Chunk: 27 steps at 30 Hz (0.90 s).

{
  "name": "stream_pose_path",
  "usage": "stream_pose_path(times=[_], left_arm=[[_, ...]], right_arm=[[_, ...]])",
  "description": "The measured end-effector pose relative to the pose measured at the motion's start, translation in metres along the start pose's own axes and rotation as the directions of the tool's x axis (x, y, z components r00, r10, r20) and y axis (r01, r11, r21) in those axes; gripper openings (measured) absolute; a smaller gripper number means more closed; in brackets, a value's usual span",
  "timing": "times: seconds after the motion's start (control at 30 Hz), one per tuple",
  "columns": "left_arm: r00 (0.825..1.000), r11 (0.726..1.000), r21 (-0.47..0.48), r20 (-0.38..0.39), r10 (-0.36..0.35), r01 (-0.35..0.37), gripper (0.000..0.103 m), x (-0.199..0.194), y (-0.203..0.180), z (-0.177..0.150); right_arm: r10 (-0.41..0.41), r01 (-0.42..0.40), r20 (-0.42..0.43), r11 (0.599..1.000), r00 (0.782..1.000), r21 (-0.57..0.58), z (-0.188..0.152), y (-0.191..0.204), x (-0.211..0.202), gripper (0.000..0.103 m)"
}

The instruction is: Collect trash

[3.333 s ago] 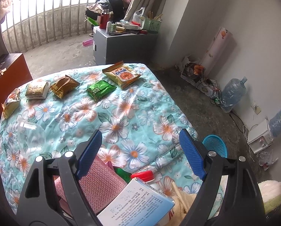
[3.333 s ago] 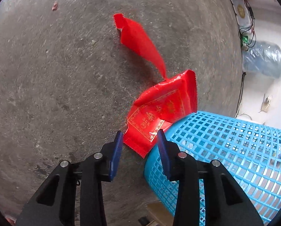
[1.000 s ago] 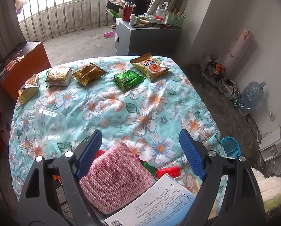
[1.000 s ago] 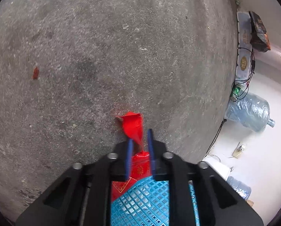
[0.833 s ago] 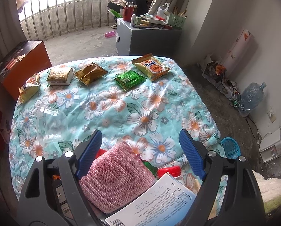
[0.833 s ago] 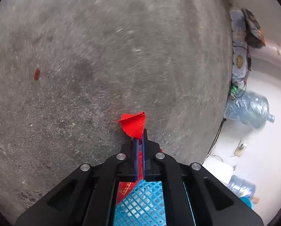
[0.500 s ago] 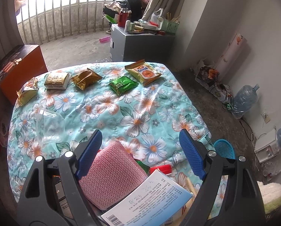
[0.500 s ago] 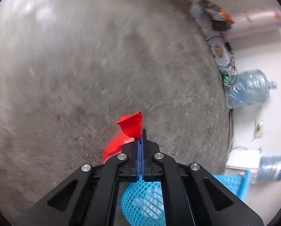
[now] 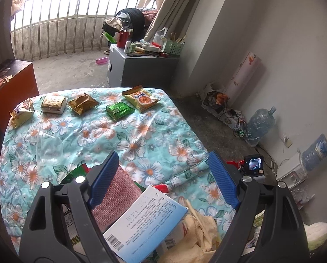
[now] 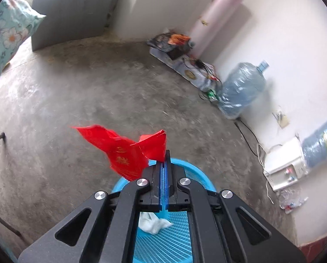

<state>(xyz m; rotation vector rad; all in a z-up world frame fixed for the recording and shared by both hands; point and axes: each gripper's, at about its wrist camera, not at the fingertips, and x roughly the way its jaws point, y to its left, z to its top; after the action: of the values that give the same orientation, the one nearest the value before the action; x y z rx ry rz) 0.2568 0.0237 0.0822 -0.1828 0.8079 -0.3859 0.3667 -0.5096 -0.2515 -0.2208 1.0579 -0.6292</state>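
Note:
My right gripper [image 10: 163,153] is shut on a torn red wrapper [image 10: 124,153] and holds it in the air over the far rim of the blue mesh basket [image 10: 196,171]. White crumpled paper [image 10: 152,222] lies inside the basket. My left gripper [image 9: 163,171] is open and empty above the near end of the floral-quilted bed [image 9: 141,129], over a pink cloth [image 9: 115,197], a printed leaflet [image 9: 145,219] and crumpled beige paper [image 9: 198,230]. Several snack packets lie at the far end, among them a green one [image 9: 119,109] and an orange one [image 9: 141,97].
A clear plastic cup [image 9: 48,149] lies on the quilt. A grey cabinet [image 9: 141,70], an orange box [image 9: 12,85], water bottles [image 10: 242,89], cables [image 10: 246,131] and a white appliance [image 10: 284,164] stand along the walls. The floor is bare concrete [image 10: 97,87].
My right gripper closed on the red wrapper lying by the basket, lifted it off the floor and tilted up over the basket. The left gripper drifted slightly over the bed.

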Motion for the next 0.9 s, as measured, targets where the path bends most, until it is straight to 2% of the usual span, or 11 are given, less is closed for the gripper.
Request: stream_pose_path(times=[0.23, 0.33, 0.4, 0.63, 0.67, 0.73, 0.77, 0.8, 0.9], left_arm=[[0.998, 0.999, 0.012, 0.055, -0.043, 0.043, 0.08, -0.036, -0.01, -0.006], [0.996, 0.998, 0.027, 0.072, -0.052, 0.051, 0.08, -0.046, -0.013, -0.008], [0.996, 0.998, 0.026, 0.066, -0.058, 0.057, 0.08, -0.048, -0.016, -0.008], [0.992, 0.996, 0.037, 0.089, -0.087, 0.084, 0.08, -0.061, -0.026, -0.01], [0.992, 0.995, 0.039, 0.093, -0.09, 0.087, 0.08, -0.063, -0.027, -0.011], [0.991, 0.995, 0.043, 0.1, -0.091, 0.087, 0.08, -0.067, -0.028, -0.012], [0.99, 0.995, 0.045, 0.105, -0.091, 0.087, 0.08, -0.069, -0.029, -0.012], [0.99, 0.995, 0.046, 0.109, -0.093, 0.088, 0.08, -0.072, -0.029, -0.013], [0.988, 0.994, 0.052, 0.12, -0.098, 0.092, 0.08, -0.078, -0.029, -0.014]], right_arm=[[-0.032, 0.038, -0.11, 0.998, 0.993, 0.053, -0.023, -0.023, 0.025, 0.001], [-0.01, 0.031, -0.159, 0.991, 0.987, 0.131, -0.035, -0.037, 0.033, 0.001], [0.004, 0.026, -0.166, 0.984, 0.986, 0.174, -0.043, -0.045, 0.033, 0.001], [0.036, 0.006, -0.211, 0.981, 0.977, 0.195, -0.057, -0.052, 0.05, 0.002], [0.03, 0.01, -0.203, 0.981, 0.979, 0.191, -0.057, -0.053, 0.048, 0.005], [0.033, 0.004, -0.19, 0.981, 0.981, 0.193, -0.055, -0.054, 0.044, 0.019], [0.038, -0.002, -0.176, 0.979, 0.984, 0.202, -0.053, -0.055, 0.039, 0.036], [0.047, -0.013, -0.153, 0.977, 0.987, 0.213, -0.052, -0.057, 0.033, 0.045], [0.072, -0.044, -0.117, 0.974, 0.99, 0.224, -0.046, -0.062, 0.016, 0.05]])
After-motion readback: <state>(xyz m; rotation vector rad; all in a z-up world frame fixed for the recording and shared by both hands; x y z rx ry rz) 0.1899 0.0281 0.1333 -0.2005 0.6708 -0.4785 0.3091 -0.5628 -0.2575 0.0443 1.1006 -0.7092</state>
